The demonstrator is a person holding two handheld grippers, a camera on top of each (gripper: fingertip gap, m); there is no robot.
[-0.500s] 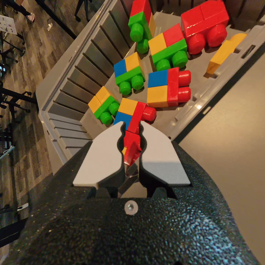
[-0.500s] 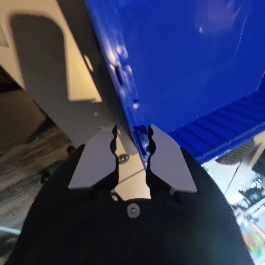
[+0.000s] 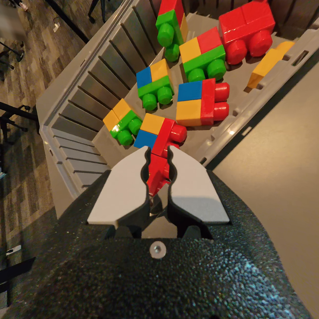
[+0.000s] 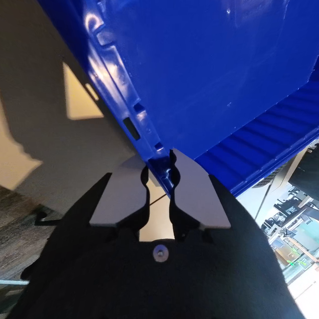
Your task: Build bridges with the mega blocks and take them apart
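My left gripper (image 3: 158,150) is shut on the red top block of a bridge (image 3: 155,131) with a yellow and a blue leg. It holds the bridge low at the near end of a grey bin (image 3: 82,96). Several other bridges lie in that bin: green-topped ones (image 3: 155,86), a red-topped one (image 3: 202,101) and an all-red one (image 3: 245,29). My right gripper (image 4: 158,160) is shut on the rim of a blue bin (image 4: 207,69). The rim runs between its jaws and hides the left fingertip.
A loose yellow block (image 3: 269,63) leans on the grey bin's right wall. The tan table top (image 3: 259,172) lies right of the grey bin. Carpeted floor with stand legs (image 3: 20,112) lies to its left. In the right wrist view the table (image 4: 43,120) lies left of the blue bin. Tip to tip, the grippers are about 70 cm apart.
My right gripper has narrowed its jaws onto the blue bin's rim, and the bin sits closer in view. My left gripper and its bridge have barely moved.
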